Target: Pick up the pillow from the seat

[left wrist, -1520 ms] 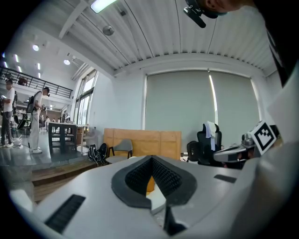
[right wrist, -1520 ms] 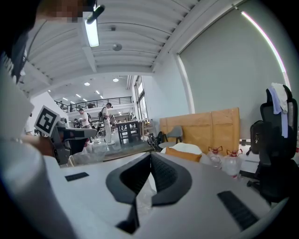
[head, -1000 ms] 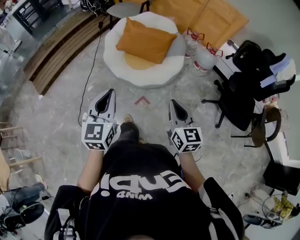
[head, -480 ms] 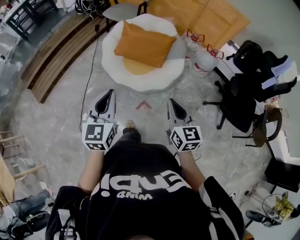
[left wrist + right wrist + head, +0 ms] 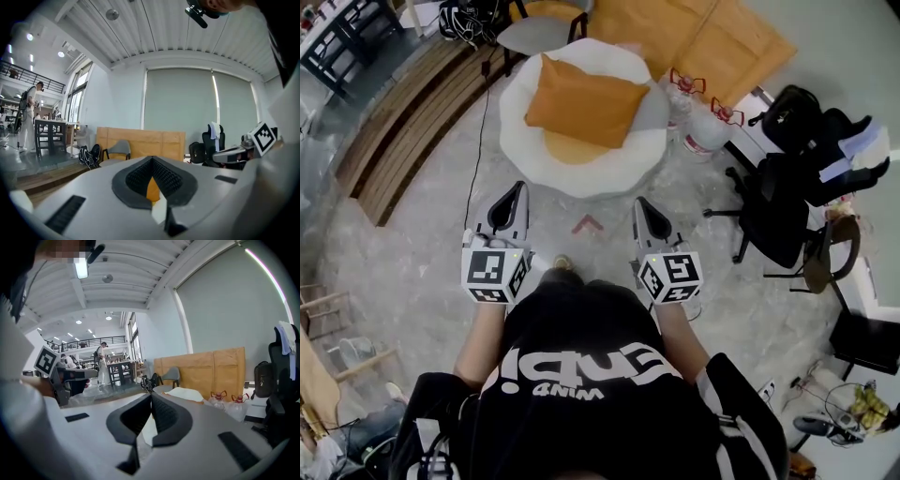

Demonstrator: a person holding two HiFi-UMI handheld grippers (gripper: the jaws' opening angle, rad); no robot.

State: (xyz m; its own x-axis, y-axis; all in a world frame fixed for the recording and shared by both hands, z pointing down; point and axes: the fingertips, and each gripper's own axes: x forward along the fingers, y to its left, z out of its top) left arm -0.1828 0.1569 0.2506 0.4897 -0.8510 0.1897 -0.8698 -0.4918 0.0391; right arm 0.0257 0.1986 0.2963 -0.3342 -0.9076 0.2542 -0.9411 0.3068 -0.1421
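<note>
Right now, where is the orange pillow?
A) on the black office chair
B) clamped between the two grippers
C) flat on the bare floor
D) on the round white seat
D: the orange pillow lies on top of the round white seat, ahead of the left gripper and the right gripper, which are both shut with nothing in them.

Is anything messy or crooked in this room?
Only a little. The orange pillow lies turned at a slant on the round white seat, not lined up with it. Nothing looks spilled or broken.
</note>
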